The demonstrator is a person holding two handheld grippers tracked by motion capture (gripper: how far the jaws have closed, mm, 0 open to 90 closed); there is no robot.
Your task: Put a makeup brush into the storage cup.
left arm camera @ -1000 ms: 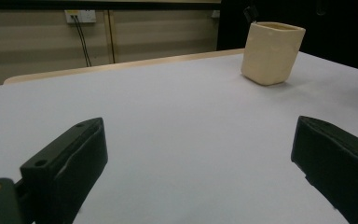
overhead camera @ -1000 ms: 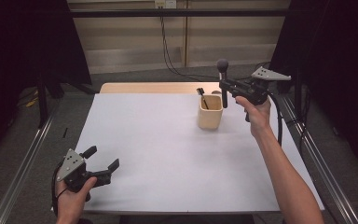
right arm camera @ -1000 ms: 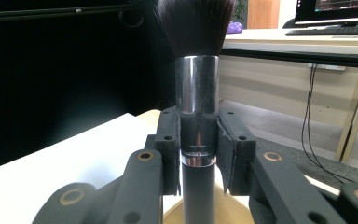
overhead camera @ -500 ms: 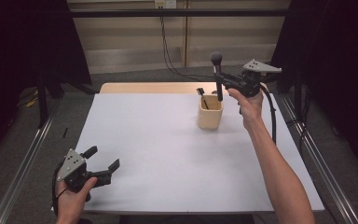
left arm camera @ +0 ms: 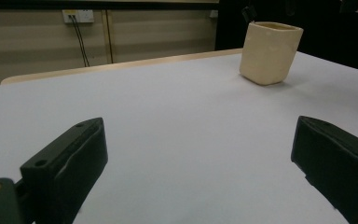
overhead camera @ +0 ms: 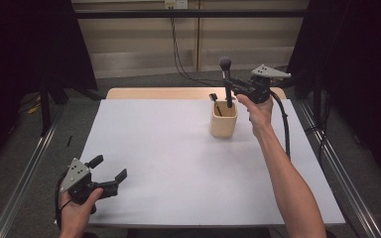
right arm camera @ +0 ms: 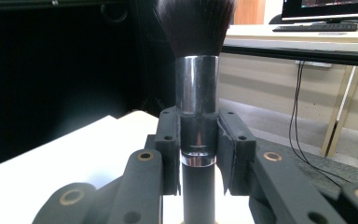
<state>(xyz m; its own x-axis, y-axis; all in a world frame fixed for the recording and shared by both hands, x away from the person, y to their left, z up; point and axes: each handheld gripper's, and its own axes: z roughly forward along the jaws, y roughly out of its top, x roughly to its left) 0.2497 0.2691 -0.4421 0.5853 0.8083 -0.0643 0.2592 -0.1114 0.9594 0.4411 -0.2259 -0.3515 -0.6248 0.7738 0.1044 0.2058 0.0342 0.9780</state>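
My right gripper [overhead camera: 229, 89] is shut on a black makeup brush [overhead camera: 226, 82] with a silver ferrule, held upright with the bristles up, above a cream cup [overhead camera: 223, 119] at the table's far right. In the right gripper view the pads [right arm camera: 169, 140] clamp the brush [right arm camera: 197, 107] at its ferrule. A dark item [overhead camera: 214, 100] leans out of the cup. My left gripper [overhead camera: 110, 171] rests at the near left edge of the table, jaws wide apart and nothing between them. From the left gripper view the cup [left arm camera: 270, 52] stands far off to the right, past the gripper [left arm camera: 200, 154].
A white sheet covers the table [overhead camera: 168, 163], with a wooden strip [overhead camera: 154, 93] bare at the far edge. Metal rails [overhead camera: 337, 163] run along both sides. Cables [overhead camera: 176, 44] hang from a wall socket behind the table.
The right gripper has carried the brush leftward, from beside the cup to over its rim. The left gripper has stayed where it was.
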